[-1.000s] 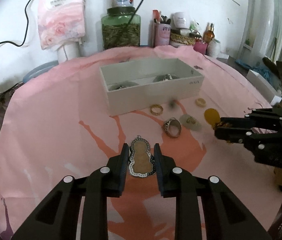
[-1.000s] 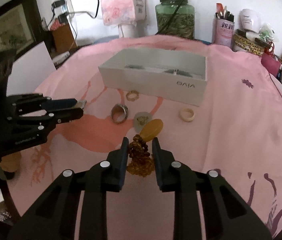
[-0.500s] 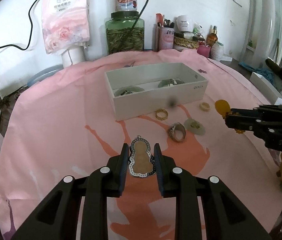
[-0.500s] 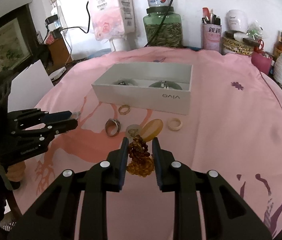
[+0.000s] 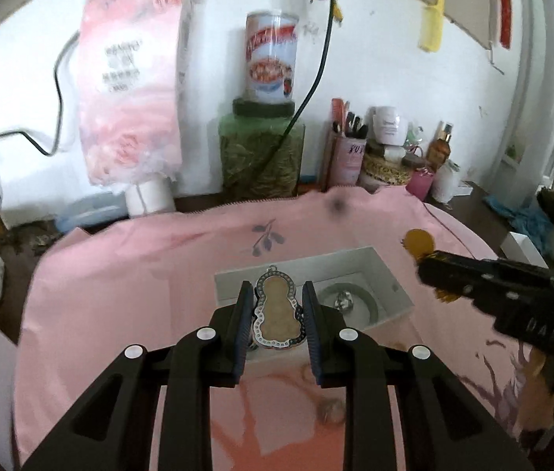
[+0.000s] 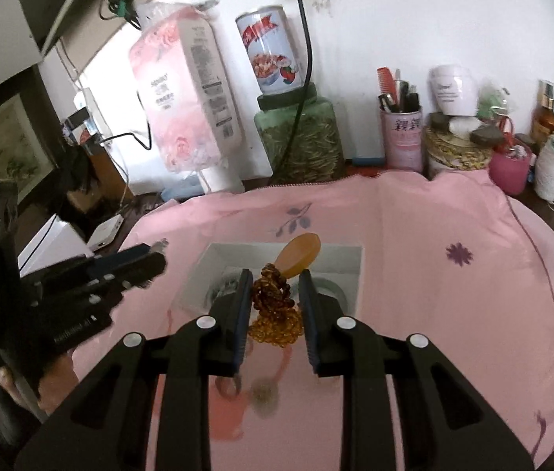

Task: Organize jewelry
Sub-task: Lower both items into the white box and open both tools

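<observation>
My left gripper (image 5: 276,316) is shut on a gourd-shaped pendant (image 5: 277,316) with a studded silver rim and holds it above the near wall of the white jewelry box (image 5: 390,280). A jade bangle (image 5: 367,304) lies inside the box. My right gripper (image 6: 273,304) is shut on an amber bead necklace (image 6: 275,306) with an orange oval pendant (image 6: 300,255) and holds it over the white box (image 6: 349,265). The right gripper also shows in the left wrist view (image 5: 492,282), at the box's right side. The left gripper shows in the right wrist view (image 6: 135,265), left of the box.
A pink cloth (image 5: 120,294) covers the round table. Blurred rings (image 6: 253,390) lie on the cloth below my fingers. Along the back wall stand a green jar (image 5: 261,157) topped by a can, a tissue pack (image 5: 130,106), a pink pen cup (image 6: 400,139) and cosmetics bottles (image 6: 545,115).
Both grippers have risen and moved forward with their jewelry, from over the loose rings to above the white box. The box now lies directly under the fingertips.
</observation>
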